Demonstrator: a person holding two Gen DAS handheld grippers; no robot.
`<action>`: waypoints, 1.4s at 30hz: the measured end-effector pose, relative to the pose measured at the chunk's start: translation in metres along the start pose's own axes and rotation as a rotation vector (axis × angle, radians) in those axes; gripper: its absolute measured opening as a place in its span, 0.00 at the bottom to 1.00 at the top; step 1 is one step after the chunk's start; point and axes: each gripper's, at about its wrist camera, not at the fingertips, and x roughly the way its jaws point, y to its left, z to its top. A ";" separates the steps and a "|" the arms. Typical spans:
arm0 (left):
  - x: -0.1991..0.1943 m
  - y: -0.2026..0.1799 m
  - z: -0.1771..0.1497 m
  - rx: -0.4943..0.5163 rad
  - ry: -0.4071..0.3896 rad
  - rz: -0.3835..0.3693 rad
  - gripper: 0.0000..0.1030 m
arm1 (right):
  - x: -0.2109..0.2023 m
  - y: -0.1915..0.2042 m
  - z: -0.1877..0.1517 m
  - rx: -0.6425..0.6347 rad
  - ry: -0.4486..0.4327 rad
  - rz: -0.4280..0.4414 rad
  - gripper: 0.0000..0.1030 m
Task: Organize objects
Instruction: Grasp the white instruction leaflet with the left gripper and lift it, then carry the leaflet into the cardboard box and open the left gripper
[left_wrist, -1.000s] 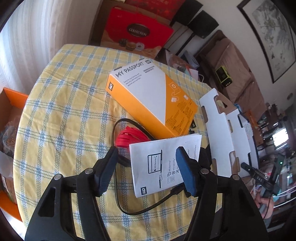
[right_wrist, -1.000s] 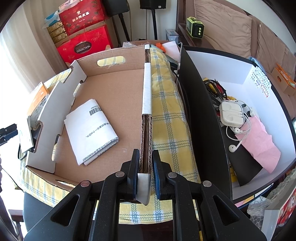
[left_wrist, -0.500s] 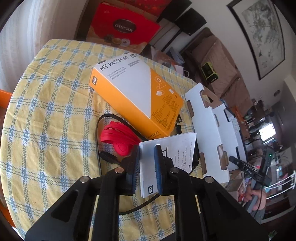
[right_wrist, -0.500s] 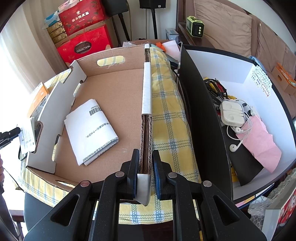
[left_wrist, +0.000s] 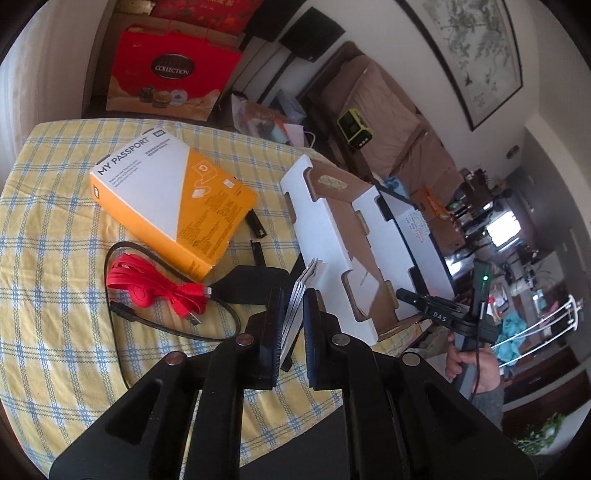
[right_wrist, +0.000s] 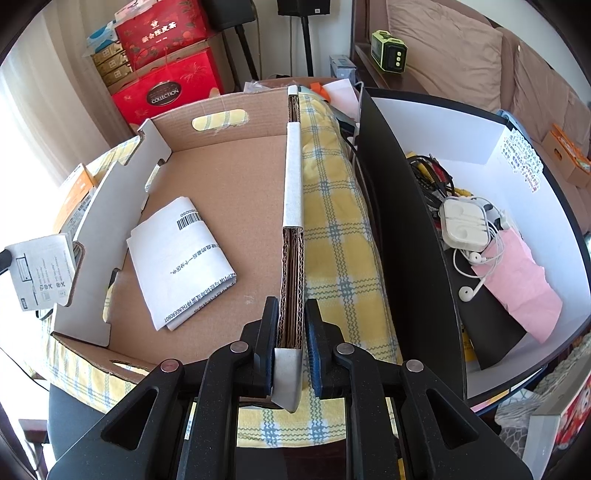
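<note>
My left gripper (left_wrist: 293, 314) is shut on a white WD booklet (left_wrist: 301, 295), lifted edge-on above the yellow checked table (left_wrist: 55, 295). The booklet also shows at the left of the right wrist view (right_wrist: 40, 269), beside the cardboard tray's white outer wall. My right gripper (right_wrist: 291, 332) is shut on the near wall of the cardboard tray (right_wrist: 293, 206). A folded white leaflet (right_wrist: 181, 262) lies on the tray floor. The tray shows in the left wrist view (left_wrist: 332, 236).
On the table lie an orange My Passport box (left_wrist: 166, 199), a red cable (left_wrist: 147, 288), a black cable (left_wrist: 170, 328) and a black drive (left_wrist: 255, 284). A black-and-white bin (right_wrist: 498, 206) holding earphones and cables stands right of the tray.
My left gripper closed on the booklet, lifted it off the table and carried it toward the tray, uncovering the black drive. My right gripper has kept its hold on the tray wall.
</note>
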 end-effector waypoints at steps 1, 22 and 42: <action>0.005 -0.005 0.000 0.018 0.013 0.021 0.10 | 0.000 0.000 0.000 0.002 0.000 0.001 0.14; 0.019 -0.118 0.023 0.195 -0.079 0.049 0.02 | 0.001 0.001 0.002 -0.002 0.007 0.001 0.14; 0.154 -0.203 -0.003 0.597 0.091 0.401 0.09 | 0.002 0.000 0.003 0.000 0.011 0.004 0.15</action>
